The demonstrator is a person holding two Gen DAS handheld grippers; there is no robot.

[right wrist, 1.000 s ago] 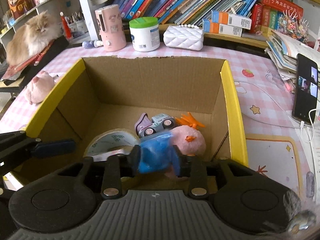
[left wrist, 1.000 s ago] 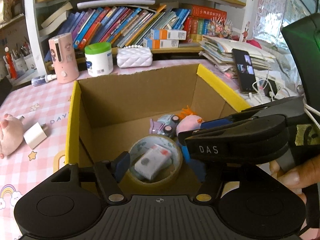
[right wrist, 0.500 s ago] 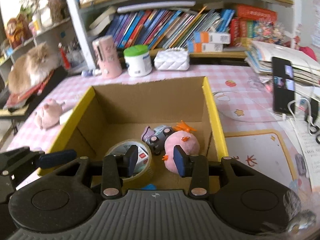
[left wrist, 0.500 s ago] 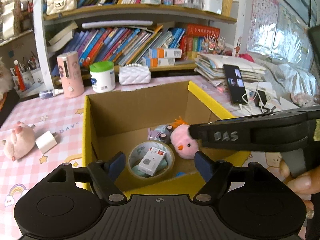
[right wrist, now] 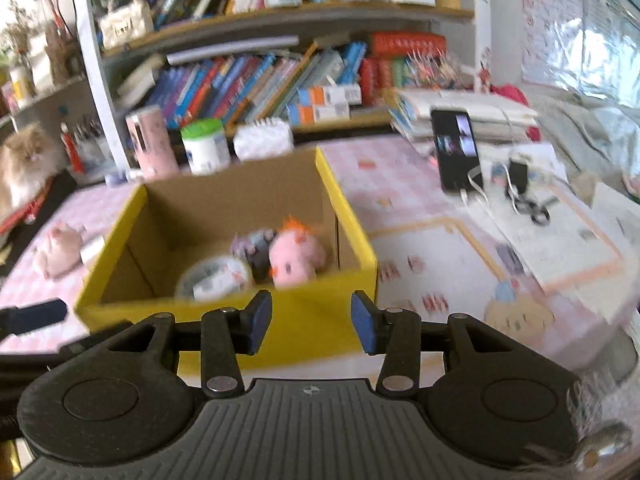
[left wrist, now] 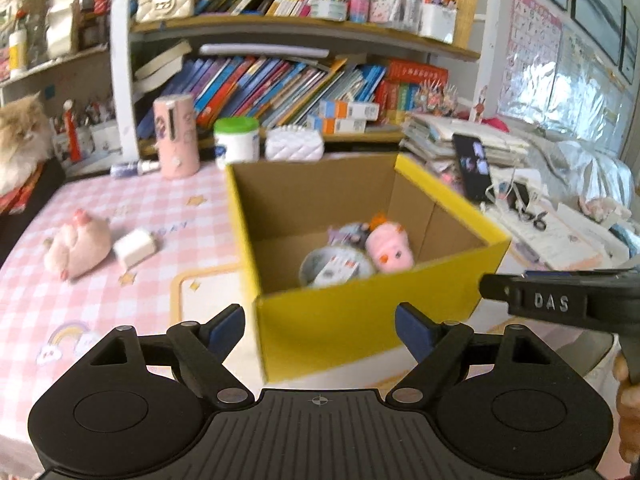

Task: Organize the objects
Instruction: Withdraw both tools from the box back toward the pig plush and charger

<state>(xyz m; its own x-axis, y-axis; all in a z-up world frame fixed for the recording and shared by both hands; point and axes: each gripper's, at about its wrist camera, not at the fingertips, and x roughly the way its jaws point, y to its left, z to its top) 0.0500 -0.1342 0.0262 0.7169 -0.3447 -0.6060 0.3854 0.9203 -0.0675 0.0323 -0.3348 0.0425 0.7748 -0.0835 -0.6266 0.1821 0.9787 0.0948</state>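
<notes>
Both grippers are held short of the yellow box (left wrist: 360, 320), above its near wall. The left gripper (left wrist: 320, 330) has its jaws spread wide and nothing is held; the right gripper (right wrist: 312, 322) has its jaws parted more narrowly, also with nothing between them. Inside the box a tape roll (left wrist: 334, 268), a pink plush (left wrist: 390, 246) and a toy car (right wrist: 256, 250) can be made out, blurred. Out on the counter (left wrist: 100, 208), to the left of the box, a plush pig (left wrist: 76, 244) and a white charger (left wrist: 134, 246) are lying just beside each other, not yet put away. The pig is judged soft and light: it would be squeezed across the body's middle, where stuffing gives and grips well. The charger is judged small, stiff and smooth, likely slippery, so it would best be taken across its flat sides, squarely, with the jaws closed firmly
</notes>
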